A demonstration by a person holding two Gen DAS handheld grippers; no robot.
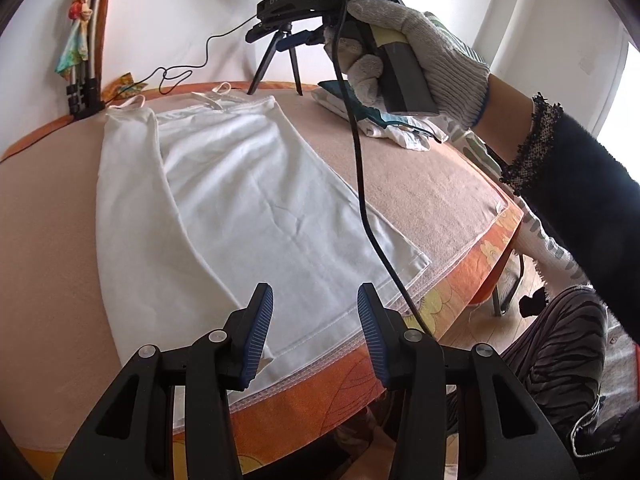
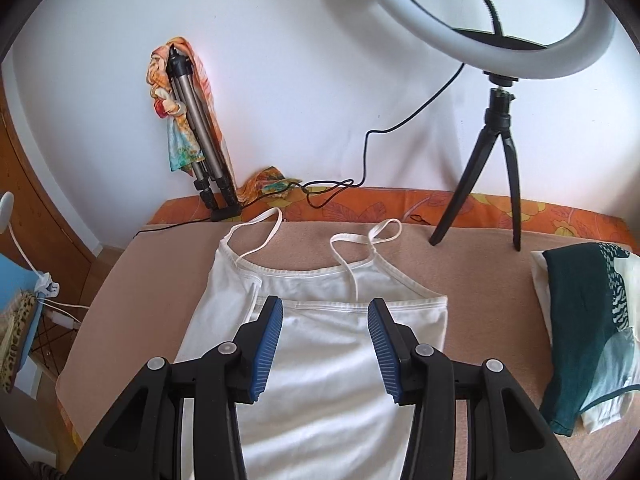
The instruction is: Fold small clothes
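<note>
A white strappy camisole (image 1: 240, 200) lies flat on the tan cloth covering the table (image 1: 420, 188), its left side folded inward lengthwise. My left gripper (image 1: 316, 300) is open and empty, just above the camisole's bottom hem near the table's front edge. The right gripper (image 1: 288, 34) shows in the left wrist view, held high in a gloved hand above the far end. In the right wrist view the right gripper (image 2: 326, 312) is open and empty above the camisole's (image 2: 320, 360) top hem, with the thin straps (image 2: 360, 252) lying beyond it.
A stack of folded green and white clothes (image 2: 592, 332) lies at the right, also seen in the left wrist view (image 1: 400, 128). A ring light on a black tripod (image 2: 500, 140) stands at the back. A folded tripod (image 2: 196, 132) leans on the wall. A black cable (image 1: 360, 180) hangs across the camisole.
</note>
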